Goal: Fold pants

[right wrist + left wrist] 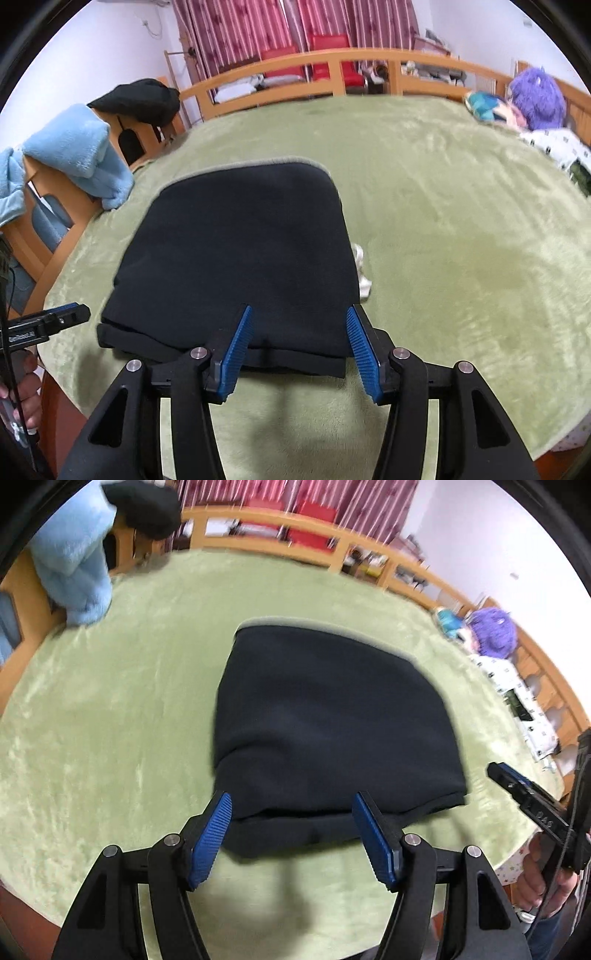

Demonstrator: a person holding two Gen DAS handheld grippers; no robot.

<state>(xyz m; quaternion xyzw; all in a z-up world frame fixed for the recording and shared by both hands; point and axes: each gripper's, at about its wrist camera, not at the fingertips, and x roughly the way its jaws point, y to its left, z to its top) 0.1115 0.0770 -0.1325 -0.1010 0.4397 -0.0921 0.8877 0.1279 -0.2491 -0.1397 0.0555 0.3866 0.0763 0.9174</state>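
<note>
A light blue fleece blanket [79, 155] was draped over the wooden bed frame [55, 254] at the left edge of the bed, with a black garment [140, 98] lying on the frame just beyond it. The green bedspread [461, 258] covered the whole surface. On it, toward the near edge and left of the middle, lay the dark pants [236, 251], folded into a compact stack with layered edges facing the near side. The left gripper [291, 808] hovered over the stack's near edge, its blue-padded fingers spread apart and holding nothing. The right gripper [299, 325] hung likewise beside it, jaws wide and empty. A small pale cloth piece [362, 273] peeked out at the pants' right side. A purple plush toy [535, 98] sat at the far right corner.
</note>
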